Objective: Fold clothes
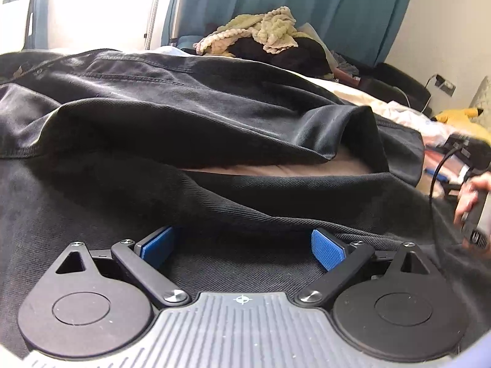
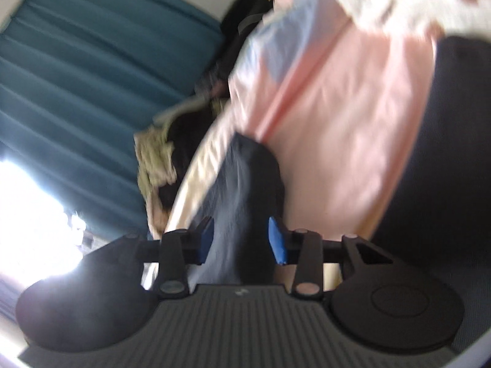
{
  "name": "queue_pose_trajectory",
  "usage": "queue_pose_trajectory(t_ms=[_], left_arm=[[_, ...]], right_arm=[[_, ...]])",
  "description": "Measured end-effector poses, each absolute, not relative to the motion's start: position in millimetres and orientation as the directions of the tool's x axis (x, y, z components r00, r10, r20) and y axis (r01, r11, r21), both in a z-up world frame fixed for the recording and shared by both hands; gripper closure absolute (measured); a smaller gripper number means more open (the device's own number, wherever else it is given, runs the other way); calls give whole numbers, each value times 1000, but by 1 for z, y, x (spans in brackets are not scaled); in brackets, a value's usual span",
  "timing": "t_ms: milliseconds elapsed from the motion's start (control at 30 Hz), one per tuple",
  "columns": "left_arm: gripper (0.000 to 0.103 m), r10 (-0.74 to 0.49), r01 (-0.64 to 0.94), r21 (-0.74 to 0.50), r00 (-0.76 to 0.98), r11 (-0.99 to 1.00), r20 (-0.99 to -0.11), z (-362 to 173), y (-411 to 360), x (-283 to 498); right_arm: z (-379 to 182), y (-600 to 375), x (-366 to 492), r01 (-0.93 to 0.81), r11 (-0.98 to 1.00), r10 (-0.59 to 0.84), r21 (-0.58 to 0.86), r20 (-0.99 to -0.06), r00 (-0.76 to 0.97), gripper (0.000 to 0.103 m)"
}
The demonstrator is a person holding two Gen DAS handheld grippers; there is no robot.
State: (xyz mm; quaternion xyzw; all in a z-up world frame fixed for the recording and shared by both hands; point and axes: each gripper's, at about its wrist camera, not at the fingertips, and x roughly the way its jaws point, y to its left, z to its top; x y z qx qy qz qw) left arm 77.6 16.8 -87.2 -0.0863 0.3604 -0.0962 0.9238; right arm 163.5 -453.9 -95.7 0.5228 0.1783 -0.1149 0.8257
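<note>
Left wrist view low and close over the dark garment, facing teal curtains, right wrist view rolled sideways, blurred — both share curtains, bedding.

Clothes pile beyond dark garment

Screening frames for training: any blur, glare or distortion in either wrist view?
Left wrist view: sharp, with fisheye bending at the edges; the window is blown out white; the black garment keeps its weave detail. Right wrist view: motion-smeared throughout and rolled sideways; the pink sheet and teal curtain are streaked; overexposed glare at lower left; the dark cloth lacks texture.
</note>
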Motion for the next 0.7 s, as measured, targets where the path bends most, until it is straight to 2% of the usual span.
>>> queue_pose_trajectory(t_ms=[167,200,233,267,300,367,467,533,567,600,633,700], left_arm=[[6,-241,116,-229,722,966,-649,-88,16,78],[6,-238,116,-226,722,967,-649,-88,15,78],[6,-237,116,-225,723,967,-649,-88,15,79],[6,-240,112,-233,723,966,-648,-88,16,79],[6,-243,108,-241,722,964,-647,-88,17,80],[6,-249,103,-255,722,961,-646,-87,19,80],[6,-249,103,-256,724,961,-643,-87,20,80],[6,-245,108,-246,724,963,-644,-87,18,81],[6,-244,110,-241,724,964,-645,-87,17,81],[6,-242,112,-237,724,965,-646,-87,16,81],[6,-241,110,-237,723,965,-647,-88,16,81],[6,-239,109,-235,723,966,-648,-87,16,81]], right_arm=[[-101,-424,177,386,557,4,735,-467,884,58],[-100,-419,184,400,613,-20,682,-492,870,64],[-97,-413,189,394,669,-40,630,-499,866,83],[-93,-409,193,378,714,-54,589,-491,869,95],[-83,-406,195,378,752,-91,539,-484,871,97],[-57,-395,197,390,825,-198,409,-438,877,98],[-13,-370,194,404,893,-350,197,-261,900,97],[-3,-360,199,389,914,-357,119,-222,907,88],[-3,-360,202,387,917,-356,98,-235,904,86],[-6,-364,202,378,920,-345,99,-248,905,77],[-10,-373,199,378,916,-337,132,-257,906,57],[-19,-398,190,397,884,-320,246,-300,899,34]])
